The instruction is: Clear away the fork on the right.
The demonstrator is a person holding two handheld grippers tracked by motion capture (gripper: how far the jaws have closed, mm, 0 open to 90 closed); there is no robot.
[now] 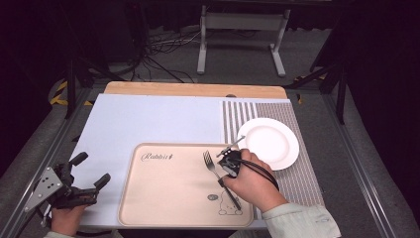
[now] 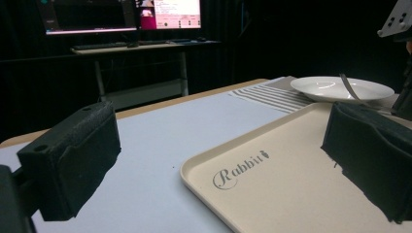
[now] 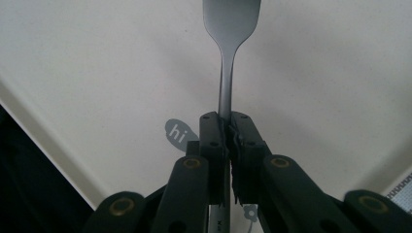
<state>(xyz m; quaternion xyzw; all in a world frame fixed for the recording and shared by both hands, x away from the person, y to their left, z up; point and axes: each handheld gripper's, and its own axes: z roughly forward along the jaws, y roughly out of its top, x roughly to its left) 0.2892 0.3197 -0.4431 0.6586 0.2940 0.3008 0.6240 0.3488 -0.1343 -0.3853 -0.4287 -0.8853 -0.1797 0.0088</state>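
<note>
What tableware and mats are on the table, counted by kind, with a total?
Forks: 1, the fork
Plates: 1, the white plate
Trays: 1, the beige tray
Mats: 2, the pale blue mat and the striped placemat
Total: 5

Bright, even overhead light on the desk (image 1: 148, 124); black, unlit surroundings. Soft shadow under the fork (image 3: 228, 58) on the tray (image 1: 163, 198). Slightly soft and grainy throughout. Blurred near pads in the left gripper view; glowing monitors (image 2: 121, 14) behind, overexposed.
</note>
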